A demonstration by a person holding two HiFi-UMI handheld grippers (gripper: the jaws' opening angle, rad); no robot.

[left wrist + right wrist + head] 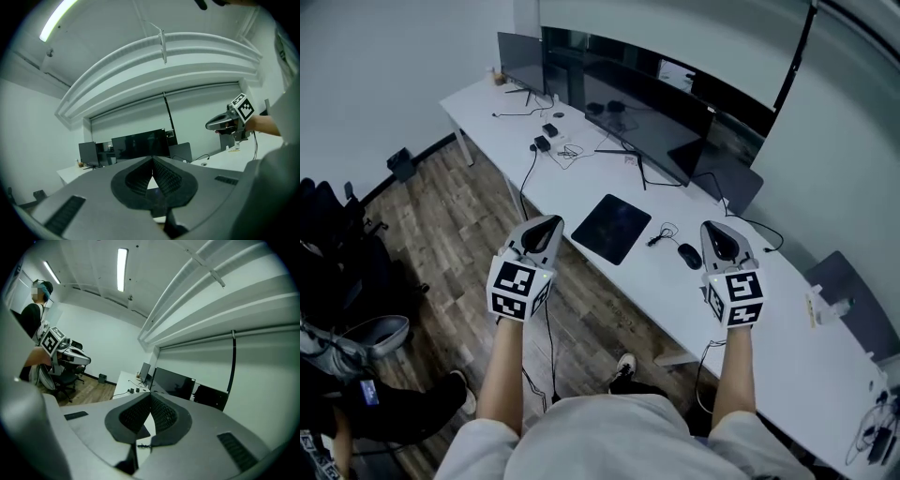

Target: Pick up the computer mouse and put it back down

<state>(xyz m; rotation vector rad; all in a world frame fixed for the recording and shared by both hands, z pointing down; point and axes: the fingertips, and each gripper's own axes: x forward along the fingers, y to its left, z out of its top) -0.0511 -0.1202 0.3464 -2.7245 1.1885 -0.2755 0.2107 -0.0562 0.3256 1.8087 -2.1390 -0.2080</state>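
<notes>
On long white desk [787,319], small black oval computer mouse [689,255] lies right of black square mouse pad [610,228], long axis apparently slanting up-left in head view. Right gripper [719,234] nearer, mouse just left of its tips. Left gripper [542,232] well apart. Both jaws clenched, empty.

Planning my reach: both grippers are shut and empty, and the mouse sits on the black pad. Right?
Not quite. In the head view the mouse lies on the bare desk, right of the pad, not on it. The left gripper and right gripper are indeed shut and empty.
</notes>
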